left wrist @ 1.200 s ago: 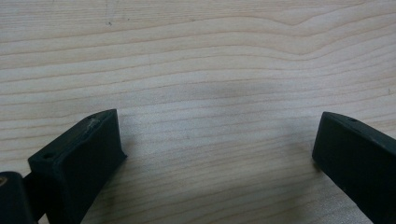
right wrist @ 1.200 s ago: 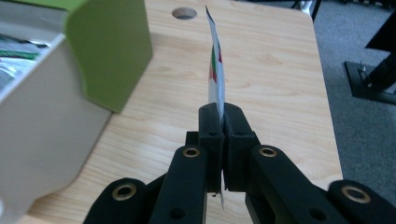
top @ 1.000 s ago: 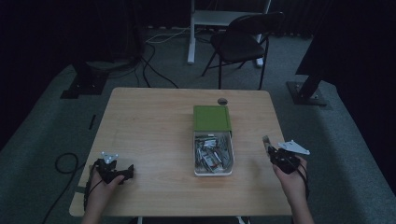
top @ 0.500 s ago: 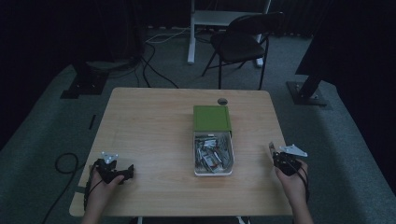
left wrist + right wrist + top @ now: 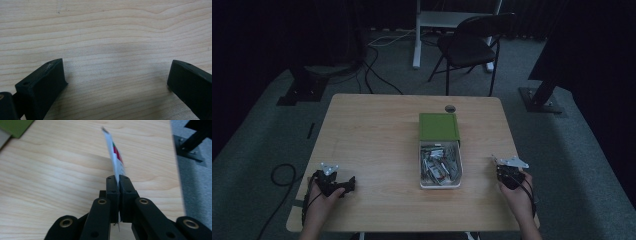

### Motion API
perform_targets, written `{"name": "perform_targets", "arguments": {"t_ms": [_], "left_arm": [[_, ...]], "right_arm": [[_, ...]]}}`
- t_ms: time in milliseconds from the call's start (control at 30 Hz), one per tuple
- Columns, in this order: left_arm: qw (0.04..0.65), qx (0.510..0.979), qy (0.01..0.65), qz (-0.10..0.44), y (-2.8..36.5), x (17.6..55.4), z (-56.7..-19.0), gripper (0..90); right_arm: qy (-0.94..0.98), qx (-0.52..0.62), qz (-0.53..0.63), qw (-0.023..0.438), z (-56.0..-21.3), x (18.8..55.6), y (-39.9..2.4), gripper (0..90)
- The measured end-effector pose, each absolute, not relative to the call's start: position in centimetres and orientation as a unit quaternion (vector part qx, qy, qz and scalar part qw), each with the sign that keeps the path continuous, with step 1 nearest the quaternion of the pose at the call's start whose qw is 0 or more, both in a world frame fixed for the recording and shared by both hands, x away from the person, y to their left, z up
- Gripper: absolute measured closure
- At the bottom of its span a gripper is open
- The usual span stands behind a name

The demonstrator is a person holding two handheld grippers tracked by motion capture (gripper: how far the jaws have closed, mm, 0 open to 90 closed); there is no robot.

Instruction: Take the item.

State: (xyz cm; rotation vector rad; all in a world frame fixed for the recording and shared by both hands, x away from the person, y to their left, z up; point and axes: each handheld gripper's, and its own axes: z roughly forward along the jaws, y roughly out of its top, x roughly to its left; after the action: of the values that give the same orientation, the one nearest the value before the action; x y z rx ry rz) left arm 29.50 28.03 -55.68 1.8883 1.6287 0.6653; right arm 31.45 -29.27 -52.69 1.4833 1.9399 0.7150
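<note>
Packet [image 5: 116, 157] edge-on in clamped right tongs [image 5: 117, 180]; left tongs [image 5: 115, 80] gape over bare table [image 5: 112, 30].

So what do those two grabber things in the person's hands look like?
Both are black. The left gripper and the right gripper each carry a grey three-cornered plate on top and trail a black cable. Up close, the fingers are blocky black pads on arms with brass-ringed holes.

A white tray [image 5: 440, 184] of small packets is sitting mid-worktop [image 5: 377, 135], a green lid [image 5: 439, 126] touching its far end; a dark folding chair [image 5: 472, 47] is standing beyond.
</note>
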Motion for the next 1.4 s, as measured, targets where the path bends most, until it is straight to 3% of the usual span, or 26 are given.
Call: {"name": "perform_targets", "arguments": {"t_ms": [333,833,933,1100,1133,1233,1400], "left_arm": [[0.277,0.703,0.606,0.248,28.0,29.5,-55.7,2.1],[0.277,0.703,0.606,0.248,28.0,29.5,-55.7,2.1],[0.277,0.703,0.606,0.248,28.0,29.5,-55.7,2.1],[0.277,0.703,0.606,0.248,28.0,29.5,-55.7,2.1],[0.277,0.703,0.606,0.248,28.0,29.5,-55.7,2.1],[0.277,0.703,0.606,0.248,28.0,29.5,-55.7,2.1],[0.277,0.703,0.606,0.248,28.0,29.5,-55.7,2.1]], "right_arm": [[0.747,0.551,0.266,0.262,-54.2,31.6,-28.1,85.6],[0.764,0.525,0.307,0.216,-53.8,30.6,-27.8,56.7],[0.769,0.515,0.314,0.211,-53.8,30.3,-27.5,58.9],[0.783,0.486,0.325,0.212,-53.8,30.0,-27.1,51.5],[0.788,0.474,0.327,0.218,-53.7,29.9,-26.9,45.7],[0.787,0.465,0.352,0.202,-53.6,29.8,-26.7,47.4],[0.799,0.437,0.376,0.171,-53.6,29.8,-26.3,33.9]]}}
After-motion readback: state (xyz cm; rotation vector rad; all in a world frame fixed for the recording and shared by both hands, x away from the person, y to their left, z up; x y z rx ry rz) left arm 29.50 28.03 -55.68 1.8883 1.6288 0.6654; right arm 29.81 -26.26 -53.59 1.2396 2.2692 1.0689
